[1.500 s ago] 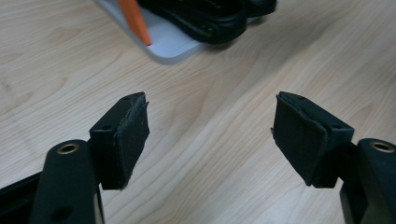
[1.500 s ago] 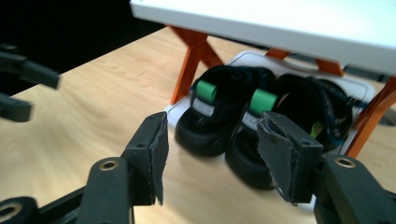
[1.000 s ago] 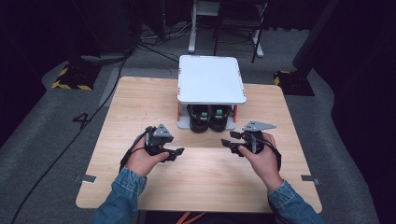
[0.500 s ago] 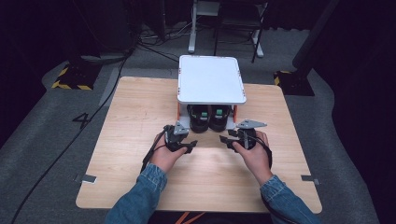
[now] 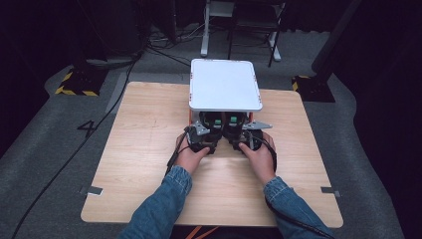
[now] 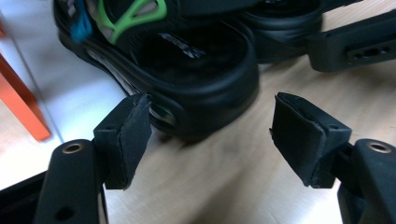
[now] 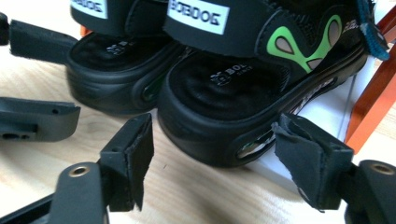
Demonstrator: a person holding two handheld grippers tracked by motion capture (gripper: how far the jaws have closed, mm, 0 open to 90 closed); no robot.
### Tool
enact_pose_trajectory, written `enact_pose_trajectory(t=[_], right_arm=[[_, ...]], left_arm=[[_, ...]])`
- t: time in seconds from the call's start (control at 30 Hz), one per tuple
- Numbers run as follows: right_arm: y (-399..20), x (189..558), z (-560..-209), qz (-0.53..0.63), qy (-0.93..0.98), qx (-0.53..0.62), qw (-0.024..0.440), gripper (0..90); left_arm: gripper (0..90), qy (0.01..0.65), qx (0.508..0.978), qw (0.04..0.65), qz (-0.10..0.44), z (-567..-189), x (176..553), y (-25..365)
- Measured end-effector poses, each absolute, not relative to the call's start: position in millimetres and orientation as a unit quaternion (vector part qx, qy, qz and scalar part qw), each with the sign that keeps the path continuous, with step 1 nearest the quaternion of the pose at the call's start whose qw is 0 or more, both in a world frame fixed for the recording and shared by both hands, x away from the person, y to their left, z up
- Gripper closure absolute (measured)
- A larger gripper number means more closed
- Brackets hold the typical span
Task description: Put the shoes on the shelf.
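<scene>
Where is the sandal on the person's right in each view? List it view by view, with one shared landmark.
High view: right sandal, under the white top, right of centre.
Left gripper view: top right, heel only.
Right gripper view: centre, heel forward.
Shared landmark: the left sandal beside it.

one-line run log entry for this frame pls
left gripper: open, at left sandal heel | right gripper: open, at right sandal heel | sandals under white shelf | no contact seen
</scene>
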State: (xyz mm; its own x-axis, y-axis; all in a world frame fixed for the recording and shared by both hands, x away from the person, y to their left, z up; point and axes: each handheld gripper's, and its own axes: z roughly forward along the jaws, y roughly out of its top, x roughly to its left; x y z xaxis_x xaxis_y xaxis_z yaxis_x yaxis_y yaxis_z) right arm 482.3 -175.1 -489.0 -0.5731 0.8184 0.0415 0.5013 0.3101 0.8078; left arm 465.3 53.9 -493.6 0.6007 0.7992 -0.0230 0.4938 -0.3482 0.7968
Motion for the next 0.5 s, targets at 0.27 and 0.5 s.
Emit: enact_pose_trajectory(t=[0.27, 0.5], right_arm=[[-181, 508, -499, 0.417, 0.803, 0.388, 0.175, 14.3], [-185, 527, -497, 0.422, 0.824, 0.337, 0.173, 17.3]], left_arm=[[27.8, 0.398, 0.801, 0.41, 0.18, -494, 482, 57], [27.9, 0.393, 0.801, 0.41, 0.189, -497, 502, 59]])
